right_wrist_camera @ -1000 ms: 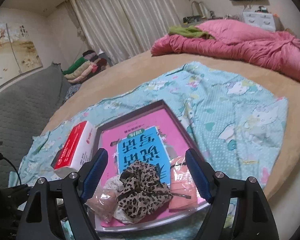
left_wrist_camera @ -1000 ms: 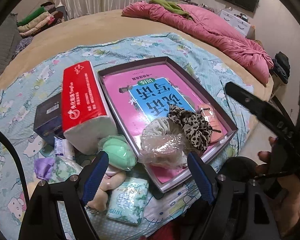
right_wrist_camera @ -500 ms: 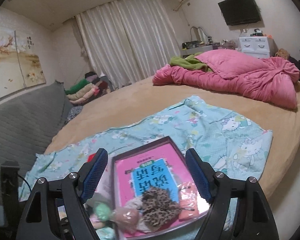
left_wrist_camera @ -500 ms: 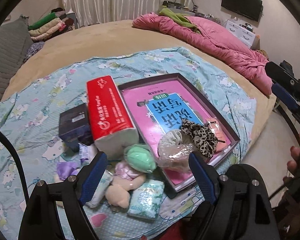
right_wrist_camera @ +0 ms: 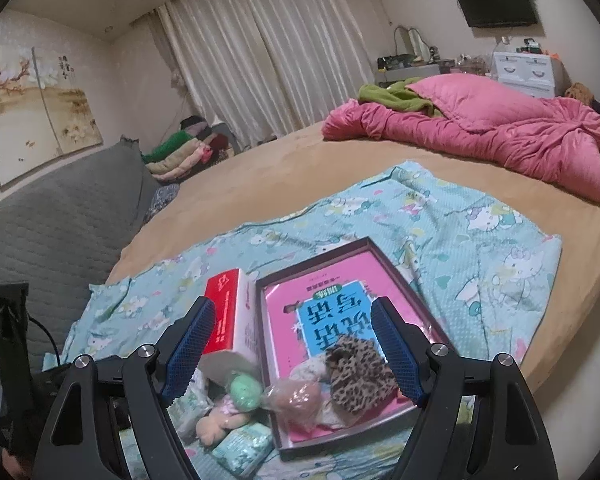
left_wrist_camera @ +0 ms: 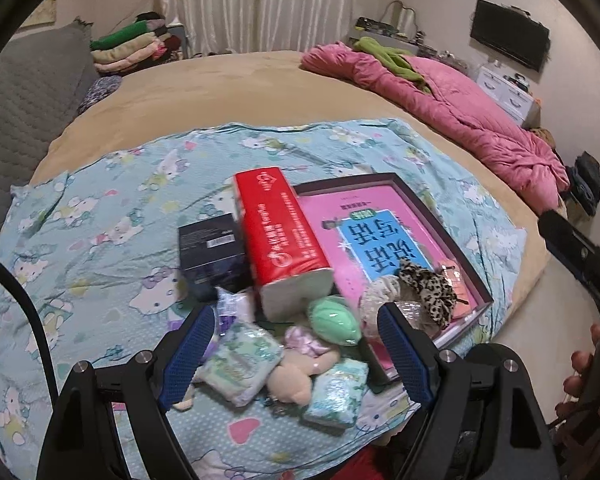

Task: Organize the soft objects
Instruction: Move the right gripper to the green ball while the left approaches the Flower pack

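A dark tray (left_wrist_camera: 432, 208) with a pink book lies on a Hello Kitty cloth (left_wrist_camera: 100, 240) on the bed. In the tray's near corner lie a leopard scrunchie (left_wrist_camera: 432, 288), a pale scrunchie (left_wrist_camera: 380, 292) and a plastic-wrapped item (right_wrist_camera: 296, 398). Beside the tray sit a green soft ball (left_wrist_camera: 334, 320), a small plush doll (left_wrist_camera: 300, 368), two tissue packs (left_wrist_camera: 240, 360) and a red tissue pack (left_wrist_camera: 284, 236). My left gripper (left_wrist_camera: 296, 356) is open and empty above the doll. My right gripper (right_wrist_camera: 292, 356) is open and empty, back from the tray (right_wrist_camera: 400, 276).
A dark blue box (left_wrist_camera: 210, 252) stands left of the red tissue pack. A pink quilt (left_wrist_camera: 440, 100) lies at the far right of the bed. Folded clothes (left_wrist_camera: 128, 48) are stacked at the back left. The bed edge drops off to the right.
Both grippers have pulled back and up from the tray, so more of the bed and room shows. The objects on the cloth have not moved.
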`<action>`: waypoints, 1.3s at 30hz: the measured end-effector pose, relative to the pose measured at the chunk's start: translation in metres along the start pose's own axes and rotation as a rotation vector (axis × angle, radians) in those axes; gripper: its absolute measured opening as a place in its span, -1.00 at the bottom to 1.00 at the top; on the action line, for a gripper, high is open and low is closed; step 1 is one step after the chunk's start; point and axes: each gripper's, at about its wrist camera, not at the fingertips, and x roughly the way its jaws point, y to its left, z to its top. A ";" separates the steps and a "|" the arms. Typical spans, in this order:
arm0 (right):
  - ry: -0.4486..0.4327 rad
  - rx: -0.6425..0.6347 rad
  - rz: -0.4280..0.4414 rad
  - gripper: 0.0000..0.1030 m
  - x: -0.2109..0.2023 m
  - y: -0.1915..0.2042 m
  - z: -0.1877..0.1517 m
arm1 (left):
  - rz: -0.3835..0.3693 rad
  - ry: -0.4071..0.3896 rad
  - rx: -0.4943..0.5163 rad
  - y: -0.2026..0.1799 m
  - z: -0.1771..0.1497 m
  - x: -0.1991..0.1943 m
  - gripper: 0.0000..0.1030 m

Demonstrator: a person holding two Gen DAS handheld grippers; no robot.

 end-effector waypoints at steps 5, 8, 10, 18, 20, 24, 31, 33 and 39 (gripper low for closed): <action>0.041 -0.002 0.010 0.57 0.003 0.009 -0.009 | 0.017 -0.006 -0.038 0.021 -0.003 -0.007 0.62; 0.068 -0.012 0.021 0.57 0.007 0.017 -0.016 | 0.026 -0.008 -0.067 0.036 -0.006 -0.012 0.62; 0.084 -0.032 0.024 0.57 0.010 0.022 -0.020 | 0.033 -0.009 -0.085 0.045 -0.007 -0.014 0.62; 0.109 -0.109 0.039 0.57 0.015 0.041 -0.030 | 0.040 -0.013 -0.138 0.071 -0.016 -0.018 0.62; 0.115 -0.131 0.044 0.57 0.017 0.045 -0.033 | 0.040 -0.009 -0.145 0.075 -0.019 -0.017 0.62; 0.131 -0.175 0.062 0.57 0.022 0.052 -0.038 | 0.033 0.002 -0.136 0.078 -0.029 -0.012 0.62; 0.154 -0.258 0.088 0.58 0.034 0.064 -0.053 | -0.001 0.050 -0.118 0.078 -0.050 0.012 0.62; 0.155 -0.277 0.087 0.57 0.036 0.066 -0.056 | -0.020 0.059 -0.114 0.078 -0.053 0.016 0.62; 0.176 -0.308 0.084 0.57 0.044 0.069 -0.063 | -0.027 0.067 -0.070 0.072 -0.060 0.023 0.62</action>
